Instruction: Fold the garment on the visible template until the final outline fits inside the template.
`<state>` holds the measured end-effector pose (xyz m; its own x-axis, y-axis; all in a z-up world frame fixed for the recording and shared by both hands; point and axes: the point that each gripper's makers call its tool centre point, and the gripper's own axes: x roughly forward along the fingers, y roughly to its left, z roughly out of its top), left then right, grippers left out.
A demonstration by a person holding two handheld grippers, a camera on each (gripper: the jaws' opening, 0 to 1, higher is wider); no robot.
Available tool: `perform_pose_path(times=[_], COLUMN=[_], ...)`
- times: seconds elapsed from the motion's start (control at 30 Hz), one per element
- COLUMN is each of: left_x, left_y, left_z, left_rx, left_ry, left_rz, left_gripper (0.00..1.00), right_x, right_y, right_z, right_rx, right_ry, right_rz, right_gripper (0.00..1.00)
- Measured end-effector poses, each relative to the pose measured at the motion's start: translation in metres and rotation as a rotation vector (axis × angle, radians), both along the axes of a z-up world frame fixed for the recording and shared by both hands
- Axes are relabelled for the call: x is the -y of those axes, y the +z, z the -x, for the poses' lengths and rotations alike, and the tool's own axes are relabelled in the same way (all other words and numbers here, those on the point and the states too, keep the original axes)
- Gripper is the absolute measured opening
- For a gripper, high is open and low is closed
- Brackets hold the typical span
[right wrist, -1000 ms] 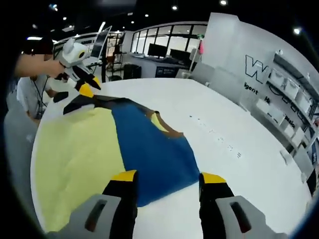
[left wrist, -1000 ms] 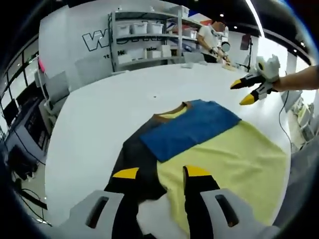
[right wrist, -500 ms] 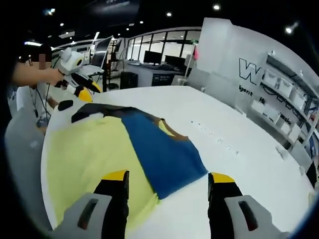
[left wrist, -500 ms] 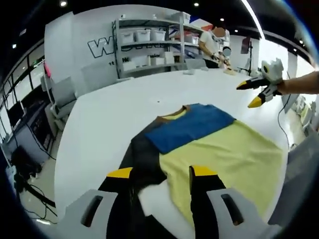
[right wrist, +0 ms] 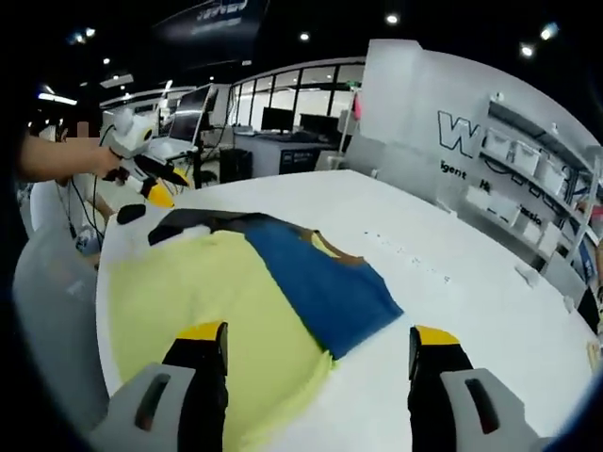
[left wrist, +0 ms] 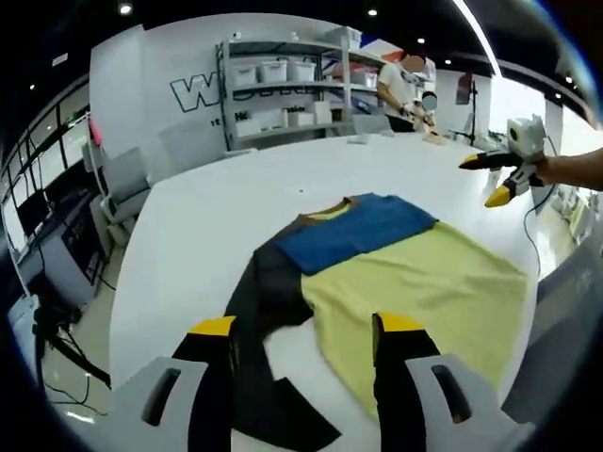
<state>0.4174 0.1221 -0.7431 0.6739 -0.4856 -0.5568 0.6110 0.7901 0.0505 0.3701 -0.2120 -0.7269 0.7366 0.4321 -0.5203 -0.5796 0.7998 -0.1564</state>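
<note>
The colour-block T-shirt (left wrist: 377, 273) lies spread on the white table (left wrist: 207, 217), near edge by the left gripper (left wrist: 306, 330). Both it and the right gripper (right wrist: 316, 337) gape wide, empty. A one-layer pinch would likely skew the fold past the template

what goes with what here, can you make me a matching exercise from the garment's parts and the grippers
Things:
1. folded sleeve panel
2. garment body
3. unfolded sleeve
4. left gripper

States:
a. pale yellow
b. open, holding nothing
c. blue, lying over the chest
d. black, spread on the white table

Pairs: 1-c, 2-a, 3-d, 4-b
</note>
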Motion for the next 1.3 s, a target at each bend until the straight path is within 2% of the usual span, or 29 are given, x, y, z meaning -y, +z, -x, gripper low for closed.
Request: perform_pose_path(times=[0.23, 0.33, 0.43, 0.7, 0.77, 0.97, 1.13, 1.23, 1.3], left_x=[-0.022, -0.034, -0.043, -0.058, -0.061, -0.063, -0.063, -0.064, -0.065], left_y=[-0.009, -0.018, -0.024, -0.042, -0.047, -0.058, -0.07, -0.075, -0.076], left_z=[0.013, 0.02, 0.024, 0.035, 0.035, 0.034, 0.035, 0.034, 0.033], left_rx=[-0.014, -0.021, -0.034, -0.055, -0.05, -0.054, -0.059, -0.063, -0.065], left_ry=[0.034, 0.045, 0.057, 0.059, 0.056, 0.084, 0.06, 0.059, 0.061], left_rz=[-0.015, -0.045, -0.047, -0.112, -0.135, -0.135, -0.198, -0.229, -0.249], left_gripper=[0.59, 0.58, 0.57, 0.51, 0.46, 0.41, 0.36, 0.29, 0.19], right_x=[-0.004, -0.006, -0.007, -0.01, -0.01, -0.009, -0.006, -0.006, -0.006], right_y=[0.004, 0.002, 0.003, 0.005, 0.005, 0.0, -0.001, -0.004, -0.006], right_z=[0.015, 0.024, 0.031, 0.048, 0.052, 0.063, 0.067, 0.069, 0.071], right_rx=[0.005, -0.003, 0.001, 0.004, 0.011, -0.001, -0.005, -0.01, -0.017], right_ry=[-0.019, -0.018, -0.024, -0.037, -0.044, -0.051, -0.069, -0.079, -0.084], right_rz=[-0.013, -0.007, -0.014, -0.024, -0.017, -0.01, -0.015, -0.023, -0.024], right_gripper=[0.89, 0.95, 0.99, 0.99, 0.99, 0.99, 0.97, 0.96, 0.96])
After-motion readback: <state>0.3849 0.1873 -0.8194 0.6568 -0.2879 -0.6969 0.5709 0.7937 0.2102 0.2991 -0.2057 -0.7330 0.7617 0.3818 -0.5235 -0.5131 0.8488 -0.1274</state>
